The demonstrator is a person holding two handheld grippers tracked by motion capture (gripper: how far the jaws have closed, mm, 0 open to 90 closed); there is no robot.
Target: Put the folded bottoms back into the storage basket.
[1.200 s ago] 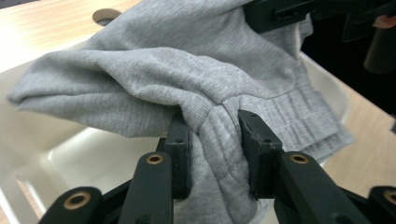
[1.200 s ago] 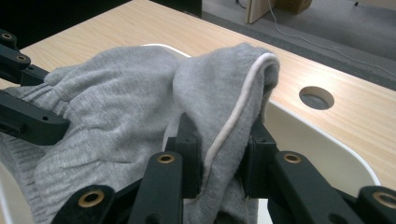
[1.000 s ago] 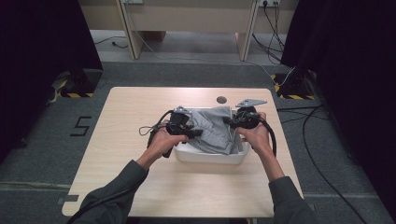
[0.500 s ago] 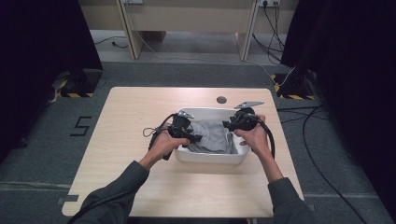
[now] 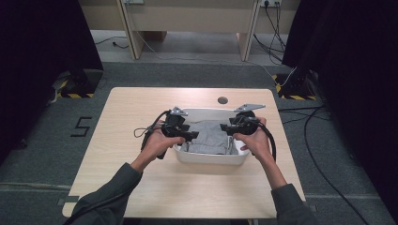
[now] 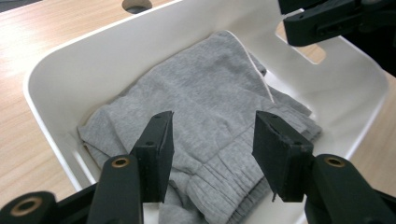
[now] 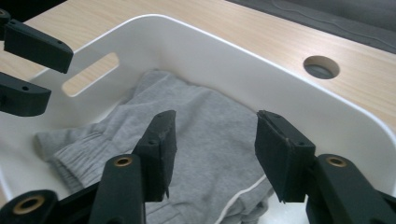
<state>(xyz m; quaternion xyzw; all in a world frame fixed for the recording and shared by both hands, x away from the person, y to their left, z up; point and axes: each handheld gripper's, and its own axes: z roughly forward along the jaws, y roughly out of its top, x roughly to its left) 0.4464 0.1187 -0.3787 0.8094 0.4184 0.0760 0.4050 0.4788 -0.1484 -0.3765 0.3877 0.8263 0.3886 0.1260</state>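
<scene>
table point(image 5: 141, 187): white bin point(image 5: 209, 158) mid-right | bin: folded grey cloth point(image 5: 211, 136) lying inside | left gripper point(image 5: 187, 135): over bin's left rim, jaws just opened, empty above cloth | right gripper point(image 5: 230, 129): over right rim, jaws just opened, empty

Soft grey cloth in a smooth white plastic tub on pale wood.

The garment point(image 6: 210, 116) is matt knitted jersey, ribbed at its 6 o'clock edge. The tub point(image 6: 93, 60) looks like smooth, faintly glossy plastic. The table point(image 5: 141, 103) has a light wood-grain finish. The left gripper point(image 6: 212, 140) and right gripper point(image 7: 215, 140) are matt black plastic with rough pads and brass-coloured inserts.
</scene>
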